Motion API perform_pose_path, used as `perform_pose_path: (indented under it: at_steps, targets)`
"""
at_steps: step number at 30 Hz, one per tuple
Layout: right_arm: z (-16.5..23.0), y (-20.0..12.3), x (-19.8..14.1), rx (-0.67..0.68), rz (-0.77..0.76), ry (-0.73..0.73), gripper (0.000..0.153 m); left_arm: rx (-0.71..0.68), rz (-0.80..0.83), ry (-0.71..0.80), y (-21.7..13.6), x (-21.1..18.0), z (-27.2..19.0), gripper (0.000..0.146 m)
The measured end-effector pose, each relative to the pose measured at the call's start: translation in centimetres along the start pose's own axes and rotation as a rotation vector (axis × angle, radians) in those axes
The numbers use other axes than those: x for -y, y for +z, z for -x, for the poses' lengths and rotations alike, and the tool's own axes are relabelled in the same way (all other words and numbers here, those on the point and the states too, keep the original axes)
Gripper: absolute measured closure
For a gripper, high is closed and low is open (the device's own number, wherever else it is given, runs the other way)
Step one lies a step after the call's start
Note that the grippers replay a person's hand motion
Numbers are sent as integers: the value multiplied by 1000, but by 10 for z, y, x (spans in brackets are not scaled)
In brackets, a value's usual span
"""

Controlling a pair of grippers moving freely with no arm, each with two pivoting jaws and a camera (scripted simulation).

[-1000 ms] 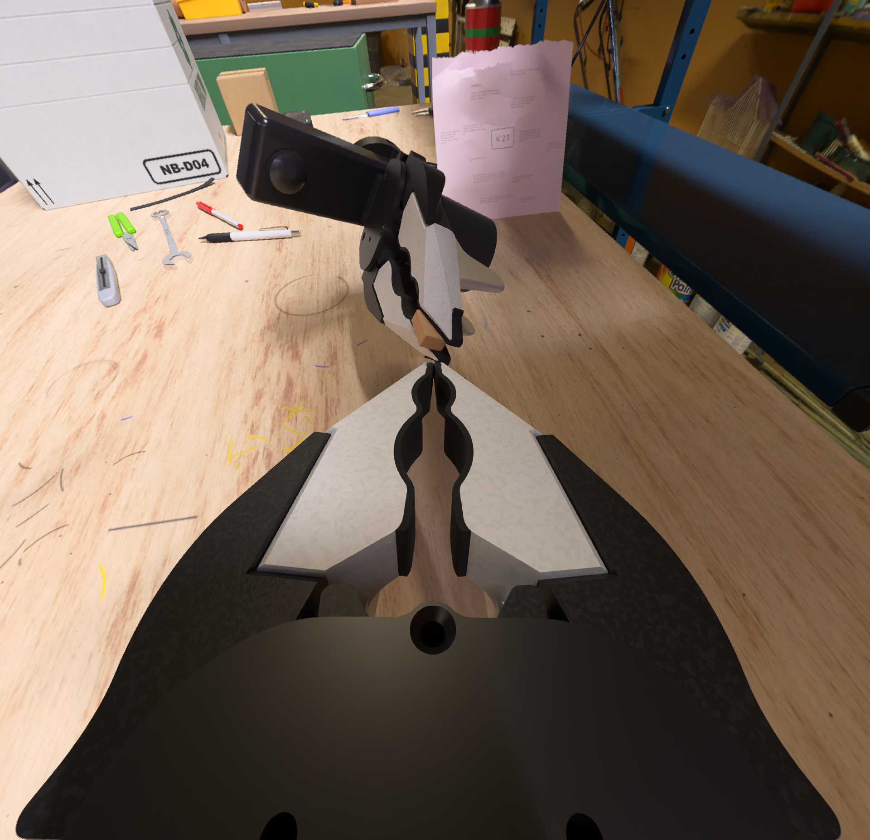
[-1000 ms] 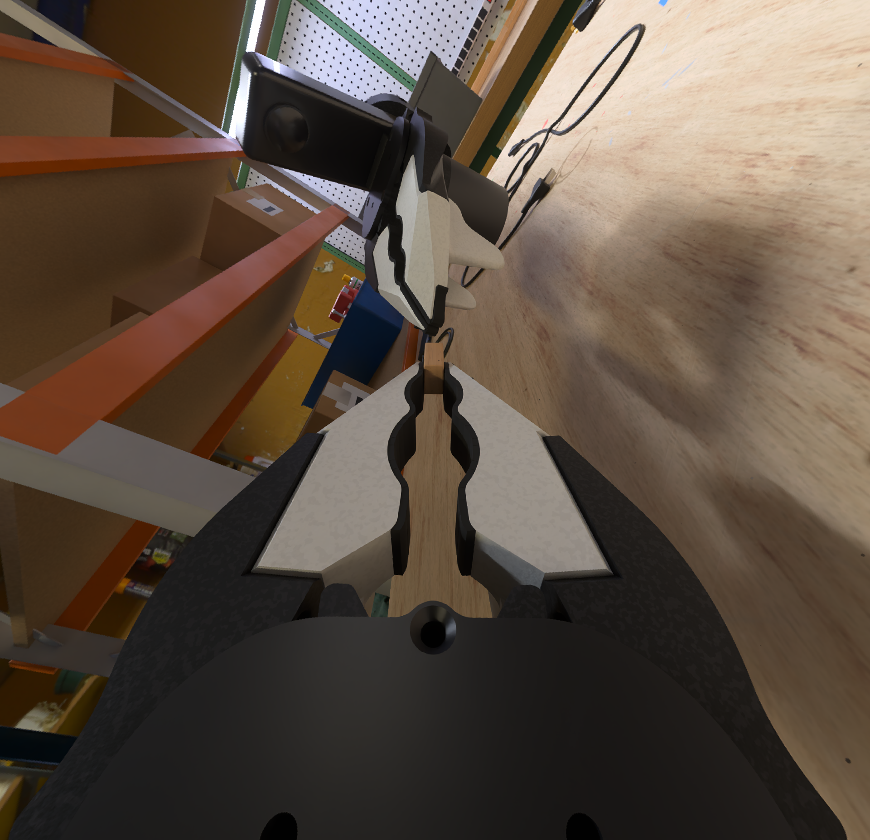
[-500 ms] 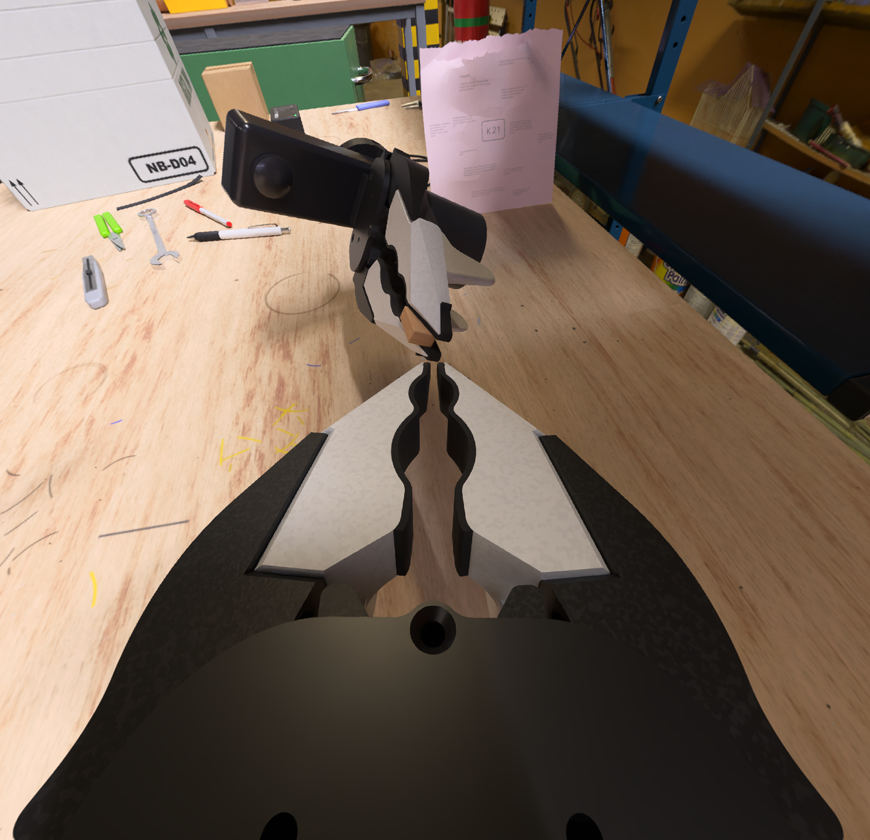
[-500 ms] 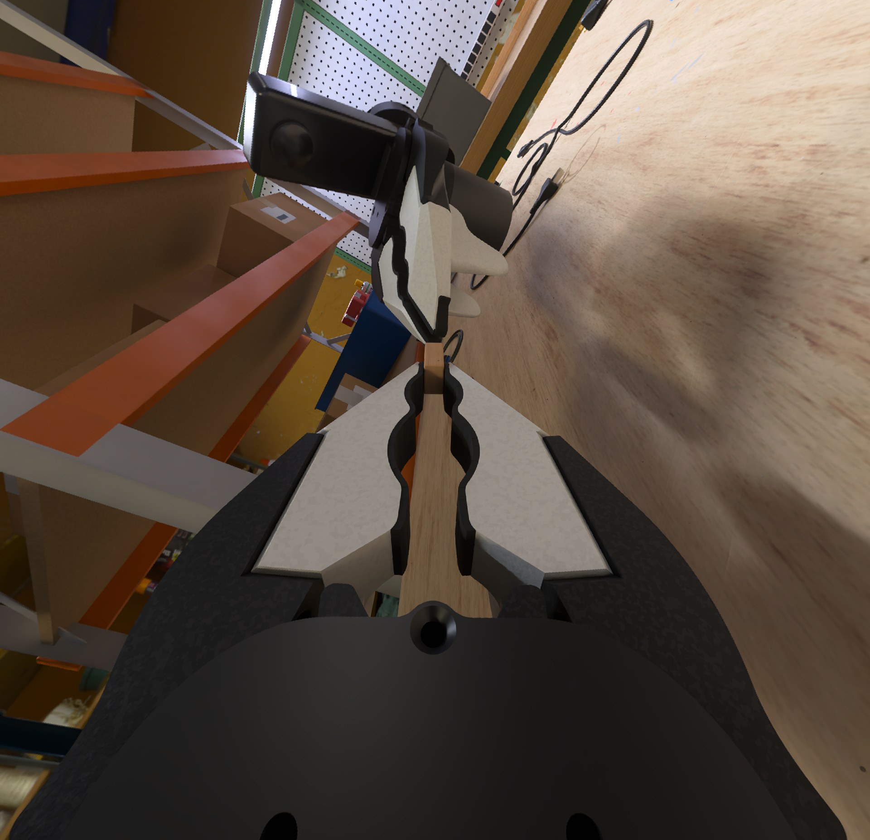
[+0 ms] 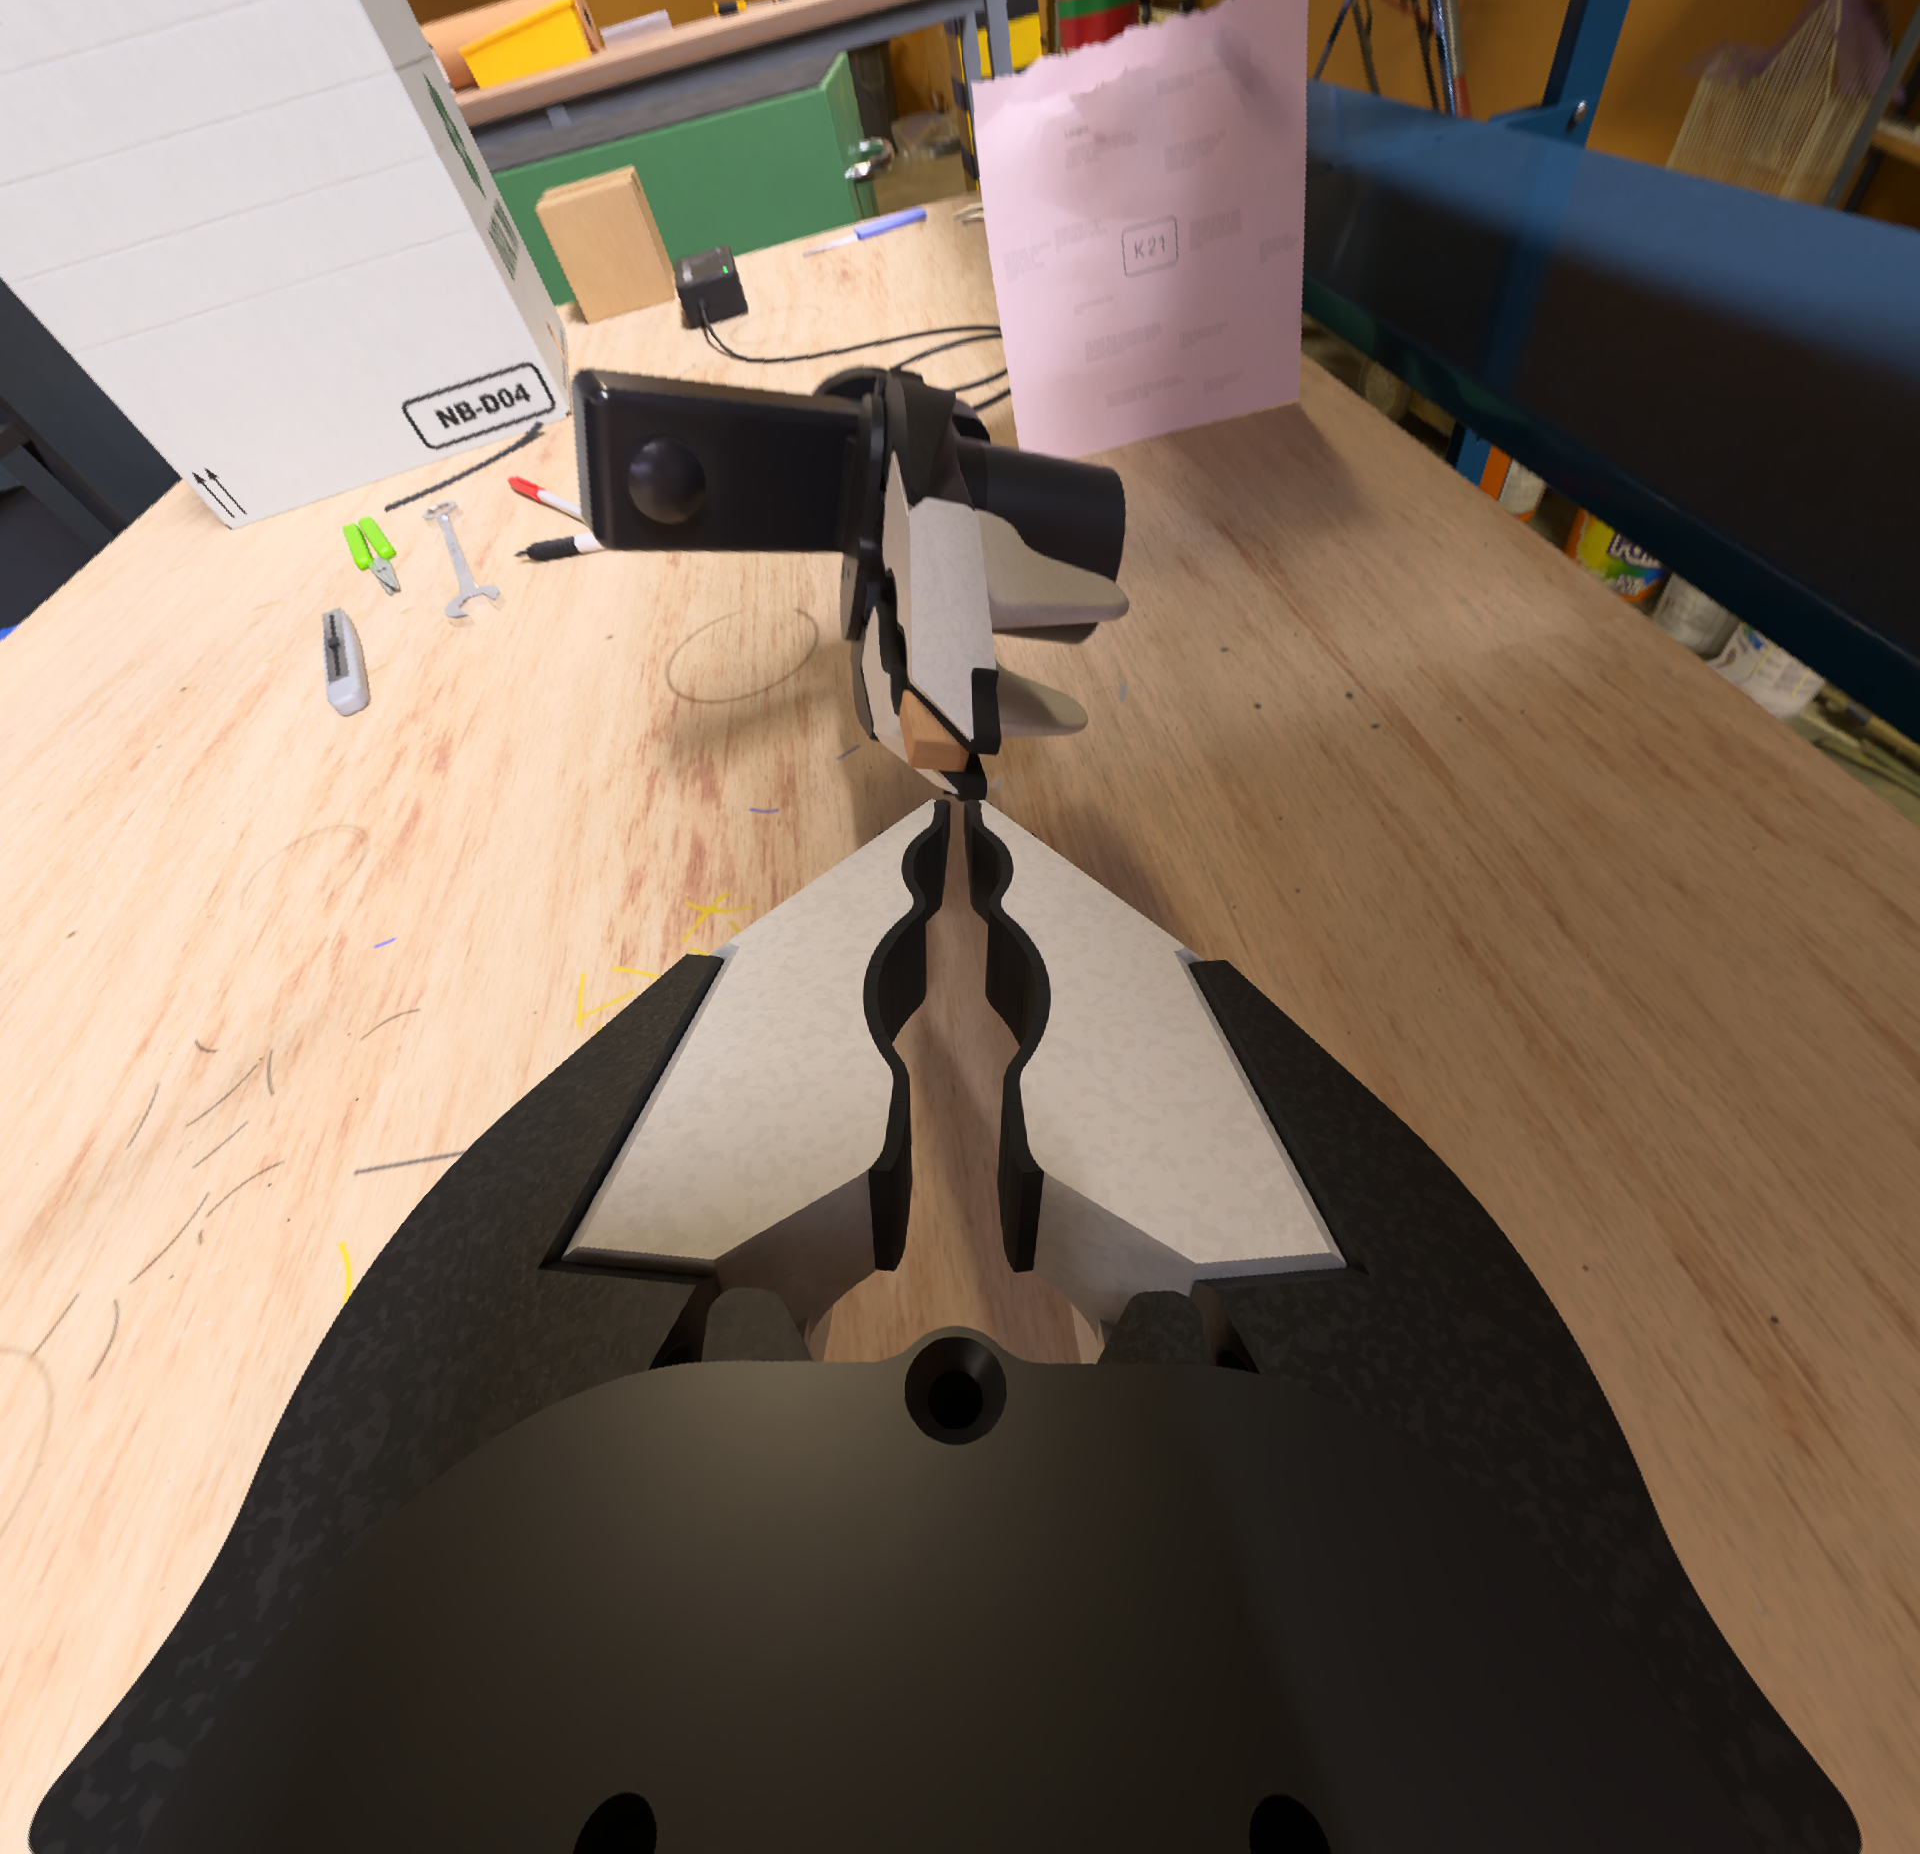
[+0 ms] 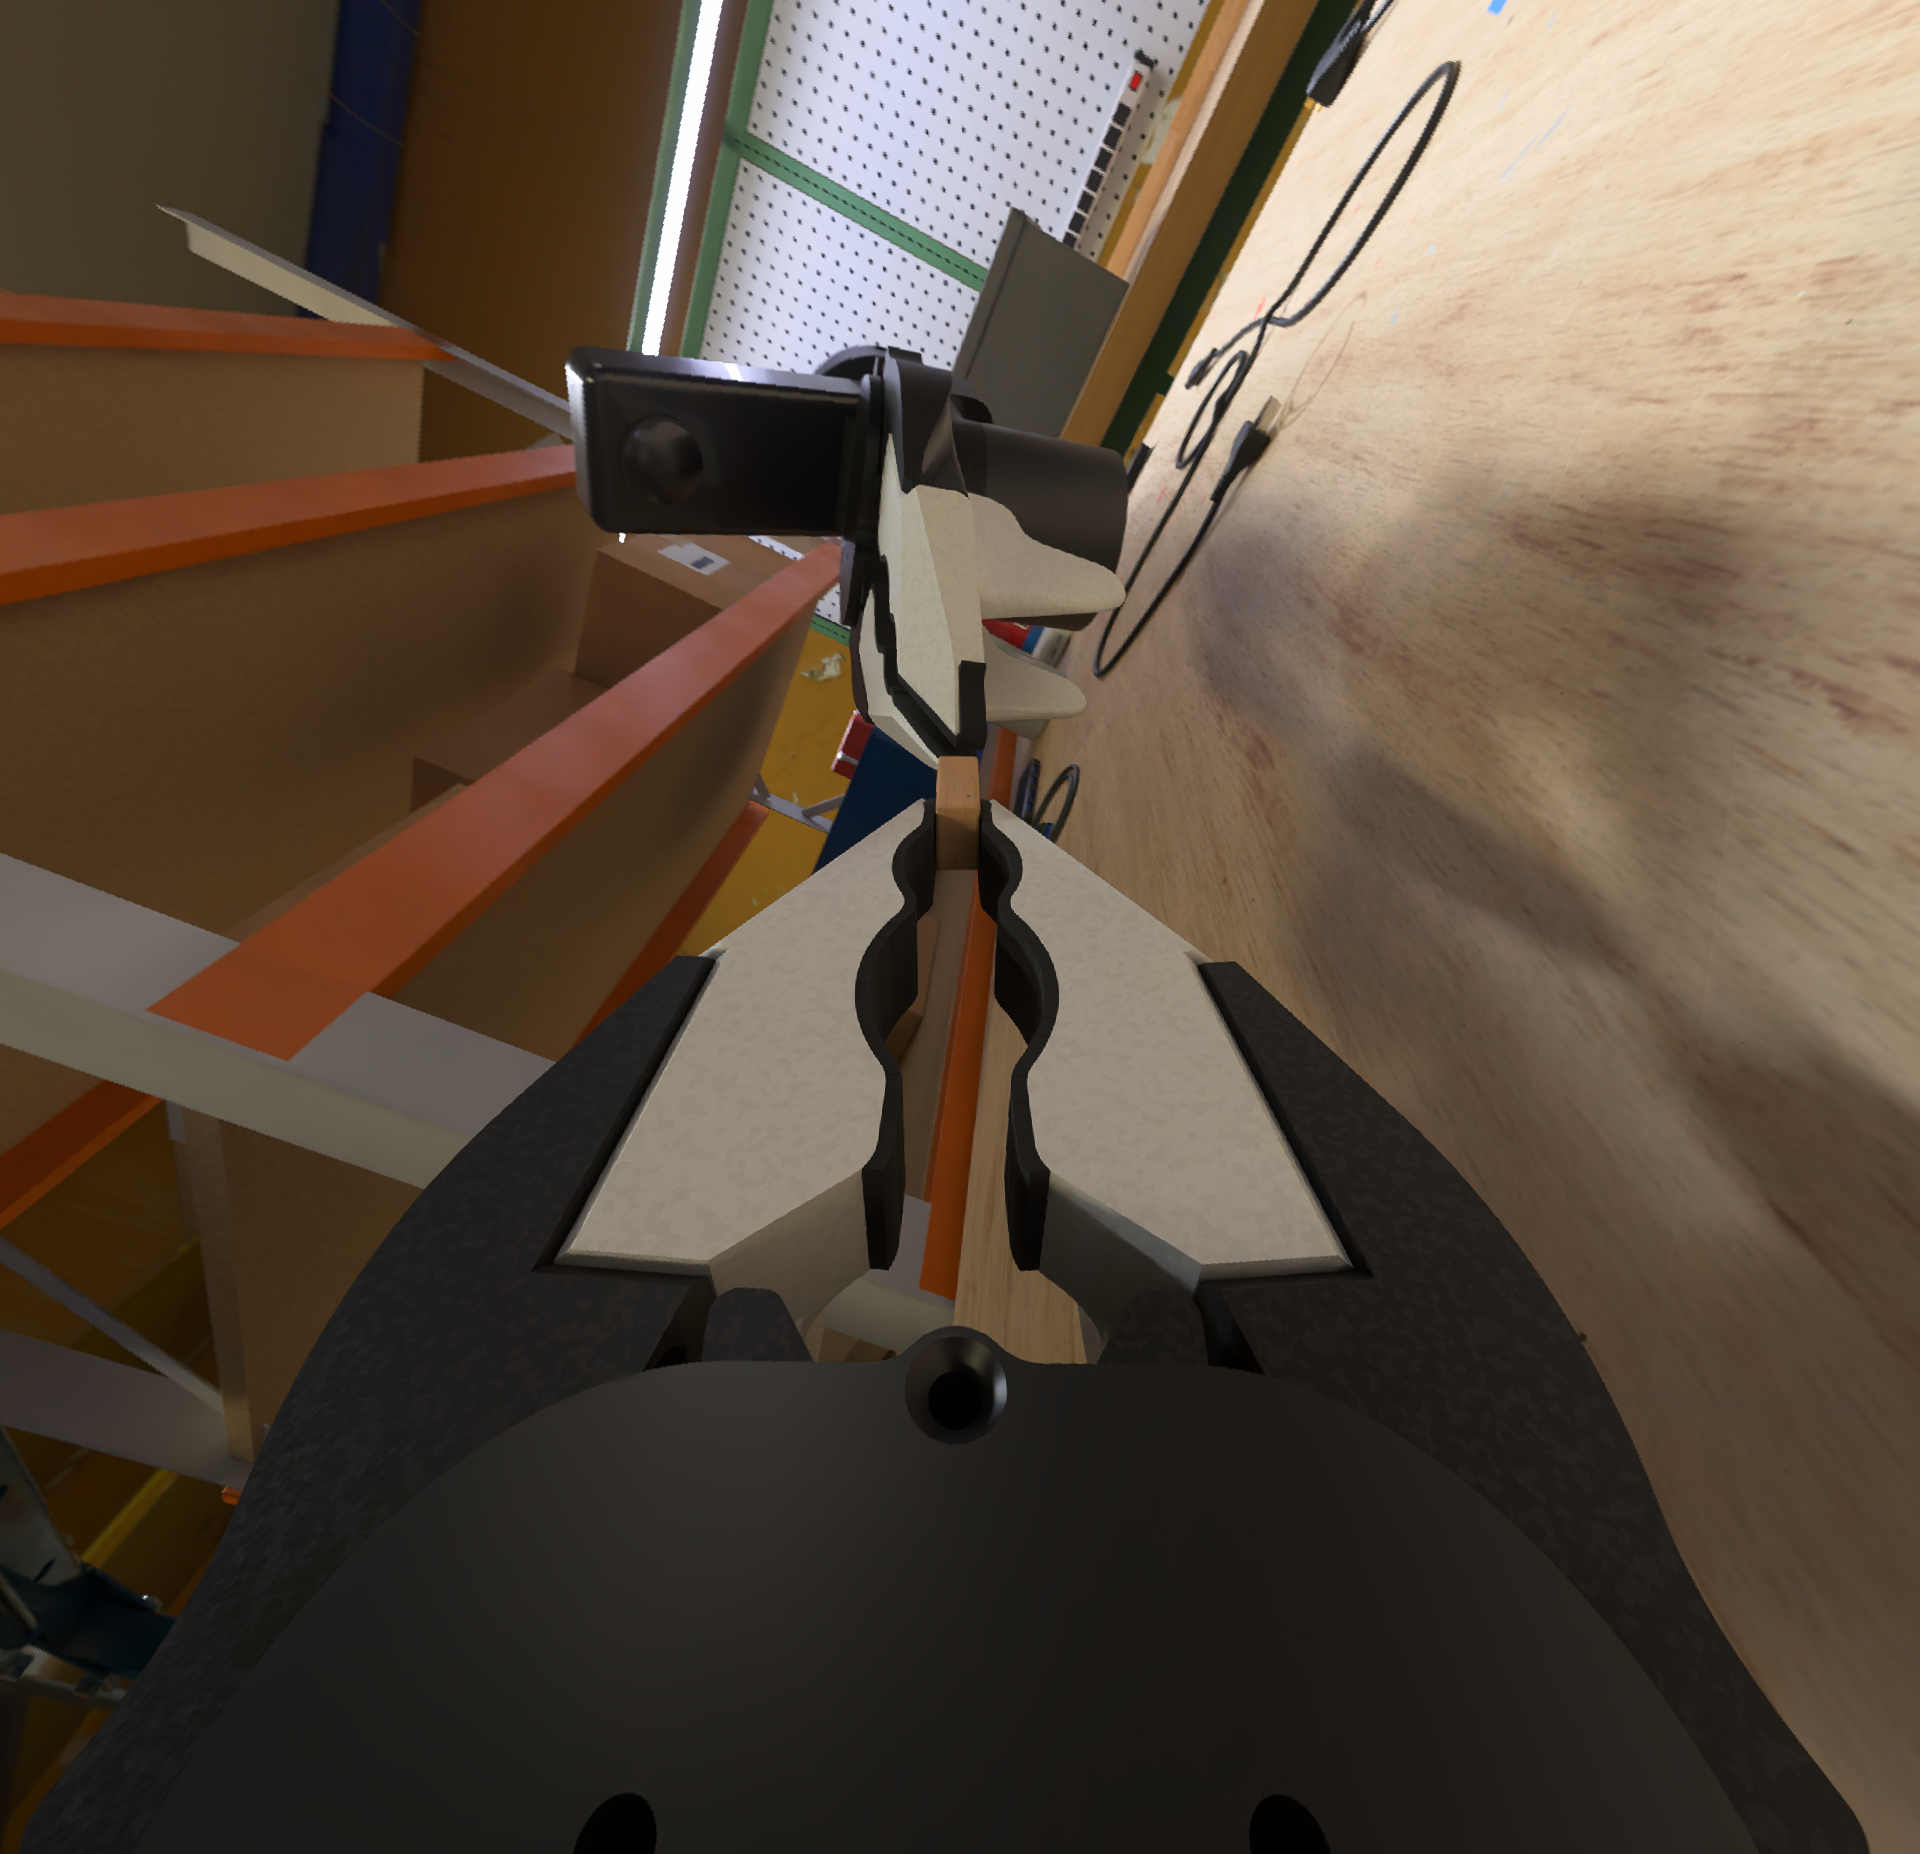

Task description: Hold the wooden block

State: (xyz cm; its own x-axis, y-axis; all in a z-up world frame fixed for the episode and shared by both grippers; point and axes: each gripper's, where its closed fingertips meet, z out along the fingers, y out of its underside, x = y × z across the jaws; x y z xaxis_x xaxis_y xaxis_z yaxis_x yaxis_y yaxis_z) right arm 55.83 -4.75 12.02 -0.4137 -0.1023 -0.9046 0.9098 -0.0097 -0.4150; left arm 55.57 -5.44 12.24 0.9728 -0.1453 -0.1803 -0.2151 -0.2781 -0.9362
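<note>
The wooden block [image 6: 956, 796] is small and tan, and it sticks out from between my right gripper's tips. My right gripper [image 6: 957, 825] is shut on it, above the plywood table [image 5: 1351, 869]. In the left wrist view the right gripper [image 5: 951, 760] faces me with the block [image 5: 928, 739] in its fingers. My left gripper [image 5: 957, 817] is shut with only a thin gap and nothing in it, tip to tip with the right one. In the right wrist view the left gripper [image 6: 954, 739] has its tips right at the block's end; I cannot tell if they touch.
On the table's far left are a white cardboard box [image 5: 239, 225], green pliers [image 5: 369, 552], a wrench [image 5: 457, 568], a utility knife [image 5: 343, 651] and pens [image 5: 551, 547]. A pink sheet [image 5: 1143, 225] and a black box [image 5: 710, 287] stand behind. Cables [image 6: 1299, 298] and orange shelves [image 6: 468, 744] lie beyond.
Both grippers have turned and shifted together, still tip to tip. The right gripper now looks more level in the left view, and the block stays in its fingers.
</note>
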Motion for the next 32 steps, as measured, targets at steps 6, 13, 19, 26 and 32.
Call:
perform_pose_path:
  at_steps: [6, 13, 19, 26, 32]
  targets:
    - [-5, -1, -3, -23, 9, 3, 146, 0, 11, 13, 1, -3, 0, 145]
    - [-7, -1, -3, -12, 3, 26, 146, 7, 10, 15, 3, -6, -1, 145]
    - [-6, -1, 4, -58, -19, 8, 146, 12, -20, -29, 0, -5, 6, 145]
    - [2, -3, 9, -7, -46, 16, 146, 5, -15, -37, 0, -6, 6, 146]
    - [-5, -7, 12, -36, -65, 17, 146, 32, -22, -32, 0, -1, 9, 146]
